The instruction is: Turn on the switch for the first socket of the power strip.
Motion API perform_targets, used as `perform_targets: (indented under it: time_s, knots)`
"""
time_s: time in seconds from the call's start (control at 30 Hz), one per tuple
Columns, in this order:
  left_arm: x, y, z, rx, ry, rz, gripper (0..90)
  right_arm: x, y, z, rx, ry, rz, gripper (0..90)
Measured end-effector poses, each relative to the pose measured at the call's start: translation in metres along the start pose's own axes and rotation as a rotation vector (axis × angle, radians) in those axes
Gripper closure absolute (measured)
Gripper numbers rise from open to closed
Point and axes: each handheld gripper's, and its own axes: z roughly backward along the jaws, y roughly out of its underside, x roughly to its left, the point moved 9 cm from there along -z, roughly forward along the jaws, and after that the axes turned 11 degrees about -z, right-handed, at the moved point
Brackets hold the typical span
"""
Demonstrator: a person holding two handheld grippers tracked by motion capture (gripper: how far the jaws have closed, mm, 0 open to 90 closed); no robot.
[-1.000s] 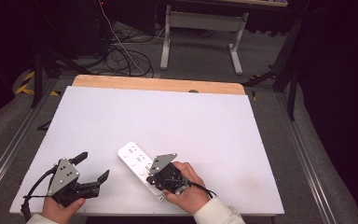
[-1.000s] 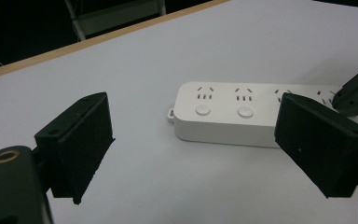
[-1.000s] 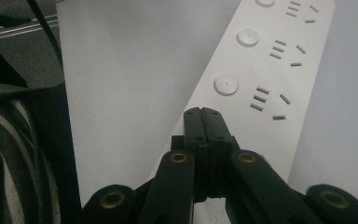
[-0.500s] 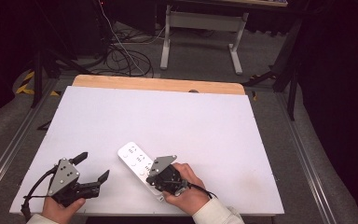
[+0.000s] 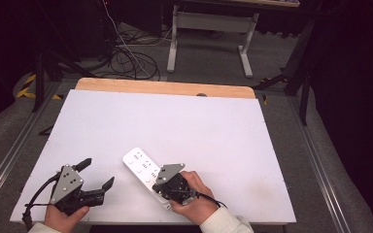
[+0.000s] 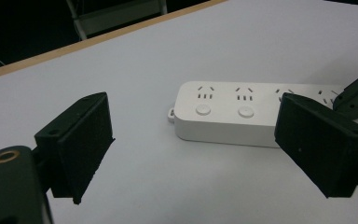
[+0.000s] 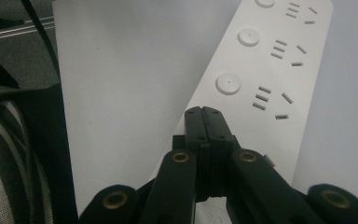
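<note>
High view: I see almost no change against the pictures from one second and half a second ago. The white power strip [image 5: 145, 174] lies at the same slant on the near part of the white table [image 5: 213, 126], and both my hands rest where they were. This tells me that I am in a pause on the strip, not in a move.

My right gripper [image 5: 162, 187] stands on the near end of the strip. In the right gripper view its two black jaws are pressed together with nothing between them, and the closed tip [image 7: 203, 116] rests on the white top of the strip [image 7: 270, 70], just below the nearest round button [image 7: 227, 84]. So I judge that I press down on the strip with the tip, or hold it steady, but the button itself is not yet touched.

My left gripper [image 5: 95, 174] waits just beside the strip, to its left, with the jaws wide apart and empty. In the left gripper view the strip [image 6: 242, 112] lies between the two pads [image 6: 81, 144] but farther off, apart from them.

Because nothing has moved, I think the next thing is a small push forward to the button.
</note>
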Motion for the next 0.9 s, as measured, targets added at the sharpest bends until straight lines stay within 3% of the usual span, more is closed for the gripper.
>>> perform_targets:
  time_s: [0.53, 0.77, 0.9]
  knots:
    - [-0.0004, 0.0009, -0.0010, 0.008, -0.003, 0.001, 12.1, -0.0026, 0.0014, -0.0012, 0.000, -0.031, -0.035, 90.0]
    - [0.0002, 0.0013, -0.0011, 0.010, -0.004, -0.001, 12.1, -0.0023, 0.0008, -0.0004, -0.001, -0.022, -0.029, 90.0]
    - [0.0011, 0.0014, -0.0007, 0.007, -0.004, 0.002, 12.1, 0.0002, -0.0031, 0.0060, -0.036, -0.033, -0.021, 90.0]
